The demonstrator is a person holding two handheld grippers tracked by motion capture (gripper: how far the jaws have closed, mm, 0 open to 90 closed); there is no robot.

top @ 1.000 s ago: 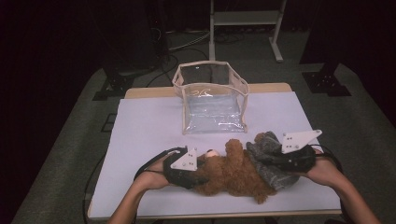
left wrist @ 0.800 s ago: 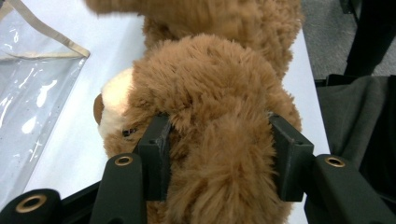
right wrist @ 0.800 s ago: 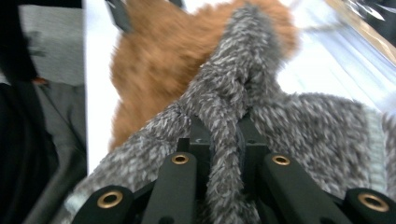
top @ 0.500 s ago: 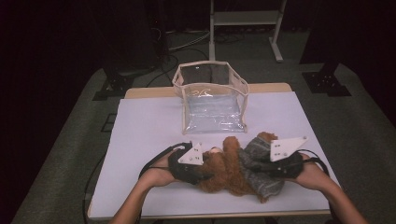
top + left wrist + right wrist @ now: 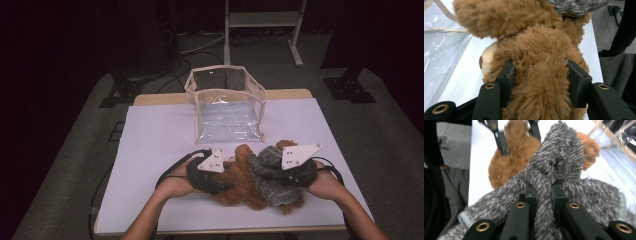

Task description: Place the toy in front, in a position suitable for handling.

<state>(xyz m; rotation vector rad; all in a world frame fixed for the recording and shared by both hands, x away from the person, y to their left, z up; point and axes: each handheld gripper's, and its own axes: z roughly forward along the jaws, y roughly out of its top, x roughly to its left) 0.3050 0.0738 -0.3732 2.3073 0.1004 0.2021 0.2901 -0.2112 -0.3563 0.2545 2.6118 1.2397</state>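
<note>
A brown plush bear [image 5: 239,176] lies near the front edge of the white-covered table [image 5: 160,135], with a grey fuzzy garment [image 5: 274,186] draped over its right side. My left gripper [image 5: 223,184] comes in from the left. In the left gripper view its pads [image 5: 507,75] squeeze a thick furry limb of the bear [image 5: 536,50], so my left gripper [image 5: 540,75] is shut on it. From the right, my right gripper [image 5: 266,175] is shut on a fold of the grey garment [image 5: 564,165]. In the right gripper view its jaws [image 5: 544,192] pinch the fabric tightly, with the bear [image 5: 509,157] behind.
A clear plastic bag with cream trim [image 5: 227,105] stands open-topped at the table's middle back, just beyond the bear. Bare white surface lies to the left and right of it. A metal shelf frame [image 5: 260,20] and dark stand feet [image 5: 350,87] are on the floor behind.
My right gripper has carried the grey garment leftward over the bear, closing the gap to my left gripper. The left gripper has hardly moved and keeps its hold.
</note>
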